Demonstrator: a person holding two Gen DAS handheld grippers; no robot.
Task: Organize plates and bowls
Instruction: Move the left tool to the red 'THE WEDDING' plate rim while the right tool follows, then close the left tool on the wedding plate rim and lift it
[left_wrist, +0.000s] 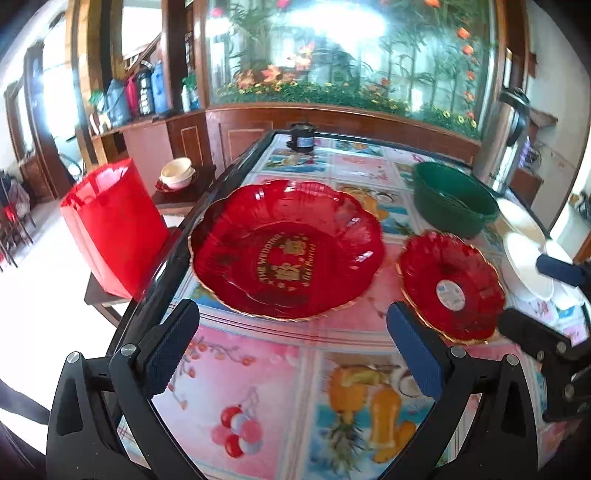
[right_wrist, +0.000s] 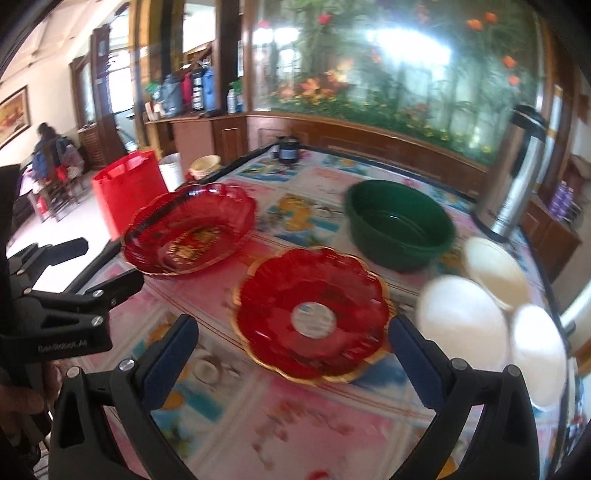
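Observation:
A large red scalloped plate (left_wrist: 286, 251) with gold lettering lies on the table ahead of my left gripper (left_wrist: 291, 350), which is open and empty above the table. A smaller red gold-rimmed plate (left_wrist: 450, 286) with a round sticker lies to its right; it also shows in the right wrist view (right_wrist: 312, 314), just ahead of my open, empty right gripper (right_wrist: 291, 356). A green bowl (right_wrist: 399, 225) sits behind it. Three white bowls (right_wrist: 461, 325) stand at the right. The large plate shows at the left (right_wrist: 190, 234).
The table (left_wrist: 258, 387) has a colourful printed cover under glass. A red bag (left_wrist: 110, 229) and cream bowls (left_wrist: 177, 173) sit on low stools left of the table. A steel thermos (right_wrist: 517, 173) stands far right, a dark jar (left_wrist: 302, 137) at the far edge.

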